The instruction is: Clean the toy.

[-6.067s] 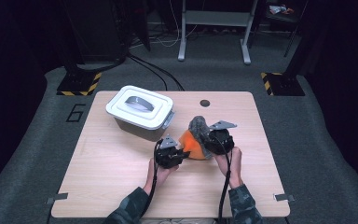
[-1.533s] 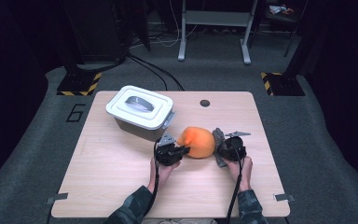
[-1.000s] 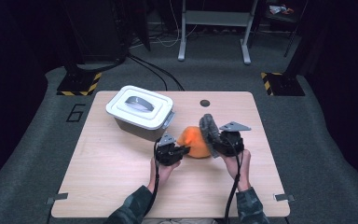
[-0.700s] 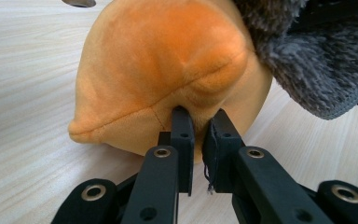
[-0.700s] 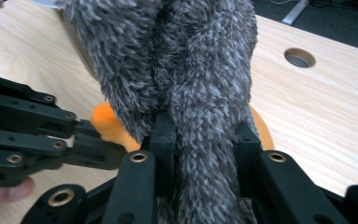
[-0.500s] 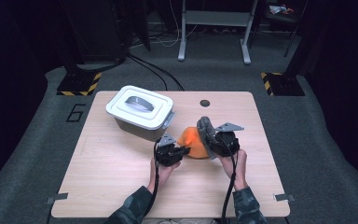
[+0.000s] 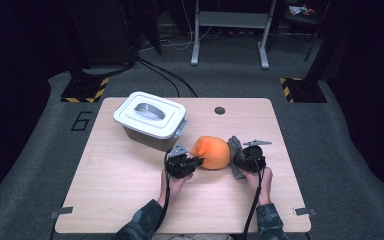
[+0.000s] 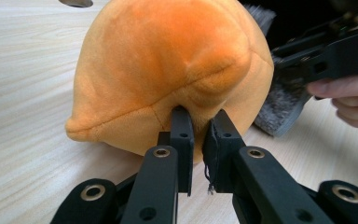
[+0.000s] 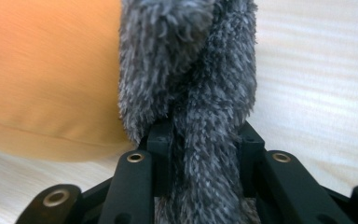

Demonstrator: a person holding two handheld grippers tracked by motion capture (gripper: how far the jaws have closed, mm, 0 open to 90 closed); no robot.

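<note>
Left gripper view shows the left gripper [image 8: 198,123] jaws pinching the soft, light orange plush [image 8: 168,70] by a seam fold (best hold), while the right gripper [image 9: 200,140] jaws, lately easing apart, clasp the grey furry cloth [image 9: 191,70].

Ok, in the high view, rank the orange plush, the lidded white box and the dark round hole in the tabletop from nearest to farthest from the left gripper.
From the left gripper:
1. Orange plush: pinched in its jaws, just to its right.
2. Lidded white box: behind it, to the left.
3. Dark round hole: near the table's far edge, behind and to the right.
</note>
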